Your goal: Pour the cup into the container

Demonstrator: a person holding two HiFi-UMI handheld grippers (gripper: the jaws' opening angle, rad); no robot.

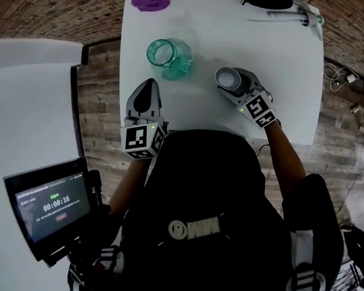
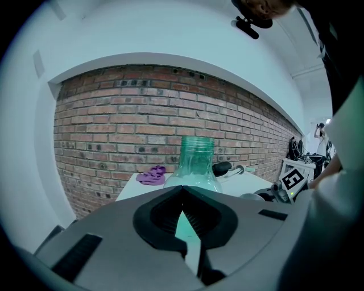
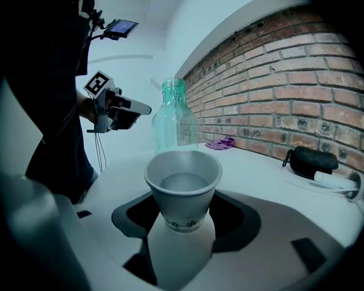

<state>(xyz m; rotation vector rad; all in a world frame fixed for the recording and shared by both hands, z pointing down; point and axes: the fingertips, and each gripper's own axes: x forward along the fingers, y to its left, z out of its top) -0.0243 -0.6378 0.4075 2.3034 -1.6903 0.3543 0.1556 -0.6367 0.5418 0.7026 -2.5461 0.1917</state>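
Cup [image 3: 183,190], part-filled, is sitting gripped between right gripper [image 3: 181,219] jaws. Left gripper [image 2: 183,196], jaws together, is pointing at bottle [image 2: 196,162] on table [image 1: 272,51]

The cup [image 3: 183,196] is a white paper one with small dark print low on its wall. It stands upright on the white table [image 1: 205,23], part filled with clear liquid. It sits between the right claw's [image 3: 185,211] jaws, which are close at either side; whether they press it cannot be told. The container [image 1: 169,57] is a clear, teal-tinted bottle with a wide open mouth and threaded neck. It stands upright on the same table, near the cup but apart from it, on its left in the head view.
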